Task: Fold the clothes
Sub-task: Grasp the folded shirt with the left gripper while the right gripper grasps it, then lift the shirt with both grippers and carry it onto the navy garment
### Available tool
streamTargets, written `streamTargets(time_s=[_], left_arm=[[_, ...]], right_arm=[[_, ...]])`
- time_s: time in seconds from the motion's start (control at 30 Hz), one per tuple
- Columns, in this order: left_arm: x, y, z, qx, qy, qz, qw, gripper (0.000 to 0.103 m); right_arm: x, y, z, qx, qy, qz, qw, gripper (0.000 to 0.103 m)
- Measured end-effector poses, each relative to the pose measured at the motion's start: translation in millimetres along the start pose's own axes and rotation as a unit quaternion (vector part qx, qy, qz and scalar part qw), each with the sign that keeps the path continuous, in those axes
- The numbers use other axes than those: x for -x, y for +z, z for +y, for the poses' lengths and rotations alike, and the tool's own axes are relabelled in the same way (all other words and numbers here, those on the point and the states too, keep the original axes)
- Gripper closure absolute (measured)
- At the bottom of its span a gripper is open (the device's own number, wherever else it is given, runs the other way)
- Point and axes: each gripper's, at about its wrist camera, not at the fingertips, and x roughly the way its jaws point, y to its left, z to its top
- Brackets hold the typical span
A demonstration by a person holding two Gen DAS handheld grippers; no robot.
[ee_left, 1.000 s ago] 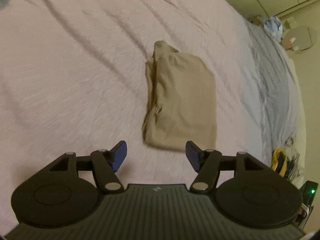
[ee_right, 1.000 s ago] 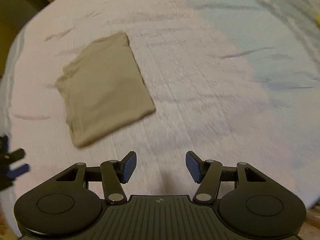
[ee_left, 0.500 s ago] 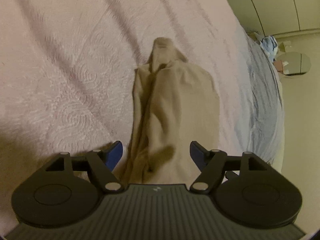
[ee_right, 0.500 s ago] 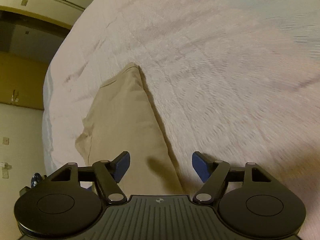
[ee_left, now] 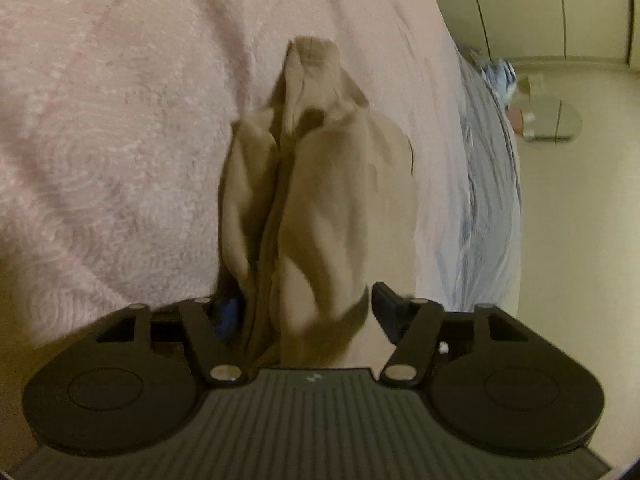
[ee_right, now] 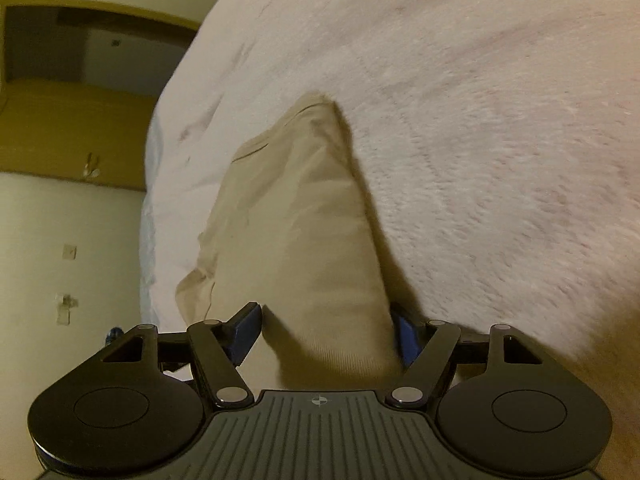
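A folded tan garment (ee_left: 320, 184) lies on the pink bedcover (ee_left: 120, 120). Its near end sits between the jaws of my left gripper (ee_left: 306, 308), which are closing around it. The cloth bunches up there and covers most of the left blue pad, while a thin gap still shows at the right pad. In the right wrist view the same garment (ee_right: 304, 220) runs away from my right gripper (ee_right: 328, 332), which stands wide open astride its near edge. There the right pad is tucked by the cloth's edge and the left pad is clear of it.
A pale blue sheet (ee_left: 488, 200) hangs at the bed's side. Beyond it on the floor are a round mirror-like disc (ee_left: 548, 120) and a small blue pile (ee_left: 500, 76). A dark opening (ee_right: 80, 60) and pale floor (ee_right: 60, 220) lie past the bed's other edge.
Both grippers have come down from above the bed onto the garment, which now lies between their jaws. The left jaws have narrowed and the cloth there has bunched.
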Motion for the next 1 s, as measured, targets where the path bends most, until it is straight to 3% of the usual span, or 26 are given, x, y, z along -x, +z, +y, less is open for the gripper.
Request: streamTargets(time_s=[0.07, 0.13, 0.23, 0.4, 0.63, 0.8, 1.0], left_arm=[[-2.4, -0.4, 3.2, -0.001, -0.003, 0.003, 1.0, 0.064], [-2.3, 0.1, 4.0, 0.004, -0.01, 0.007, 0.9999, 0.073], [1.4, 0.4, -7.1, -0.002, -0.007, 0.011, 0.9999, 0.079], [27.4, -1.2, -38.4, 0.002, -0.002, 0.003, 1.0, 0.081], [124.6, -36.2, -69.5, 0.021, -0.015, -0.021, 0.9994, 0.081], [202.4, -76.7, -65.4, 0.053, -0.015, -0.048, 0.9973, 0.081], [314.8, -104.5, -35.0, 0.073, 0.002, -0.074, 0.9946, 0.081]], right_arm=[[-5.3, -0.2, -1.3, 0.003, 0.004, 0.001, 1.0, 0.046], [-4.4, -0.5, -3.9, -0.005, 0.001, 0.003, 1.0, 0.066], [1.3, -1.9, 4.4, -0.001, -0.005, 0.004, 1.0, 0.074], [19.4, -8.8, 45.5, -0.002, -0.026, 0.0, 1.0, 0.078], [54.7, -48.9, 122.1, -0.008, -0.006, 0.004, 1.0, 0.078], [60.7, -100.0, 172.2, -0.016, 0.006, 0.02, 1.0, 0.078], [28.1, -169.2, 231.4, -0.022, 0.023, 0.046, 0.998, 0.078]])
